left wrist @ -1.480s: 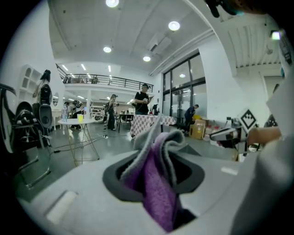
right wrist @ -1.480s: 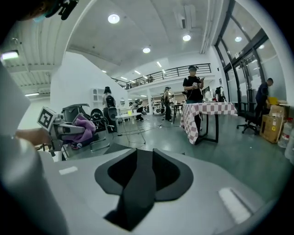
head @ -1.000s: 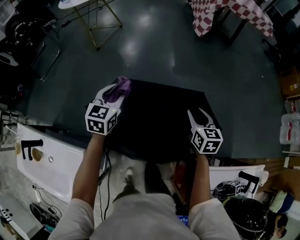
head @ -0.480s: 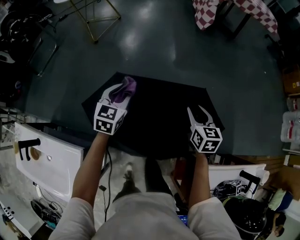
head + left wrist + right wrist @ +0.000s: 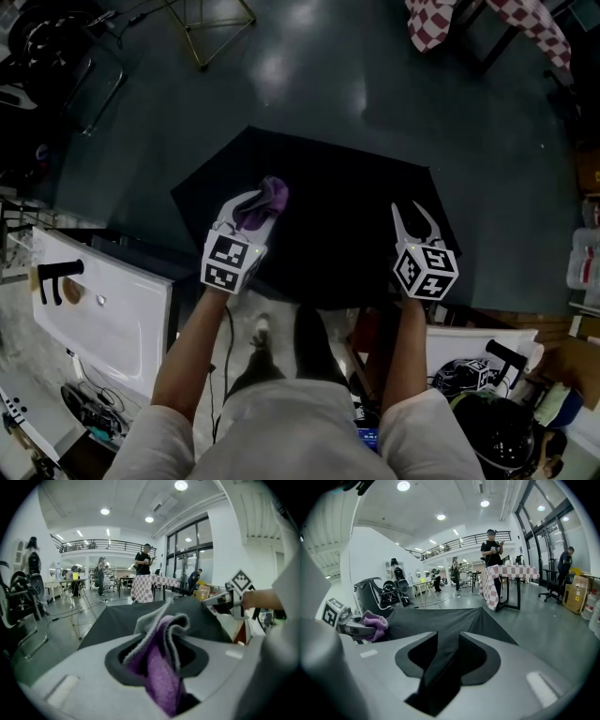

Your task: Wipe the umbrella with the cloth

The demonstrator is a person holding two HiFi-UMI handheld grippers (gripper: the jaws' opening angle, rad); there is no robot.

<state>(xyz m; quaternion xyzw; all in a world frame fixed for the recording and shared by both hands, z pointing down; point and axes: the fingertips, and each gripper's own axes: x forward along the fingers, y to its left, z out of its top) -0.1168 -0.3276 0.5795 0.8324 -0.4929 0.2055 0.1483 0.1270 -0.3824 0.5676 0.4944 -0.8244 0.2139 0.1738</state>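
I see left hand-held gripper (image 5: 159, 656) clamped on purple-grey cloth (image 5: 161, 634), black umbrella (image 5: 117, 620) just ahead, right hand-held gripper (image 5: 229, 603) at right edge.

A big open workshop hall: polished grey floor (image 5: 319, 84), railed mezzanine (image 5: 93, 543) at the far end, tall glass front (image 5: 187, 545), checked-cloth table (image 5: 508, 573), people (image 5: 491, 550) standing about.

A light grey short-sleeved shirt (image 5: 300, 427) covers chest and shoulders, its sleeves (image 5: 150, 441) ending above the elbows; the left gripper (image 5: 261, 199) is white with curved prongs and carries a cube (image 5: 230, 263) of black-and-white square markers
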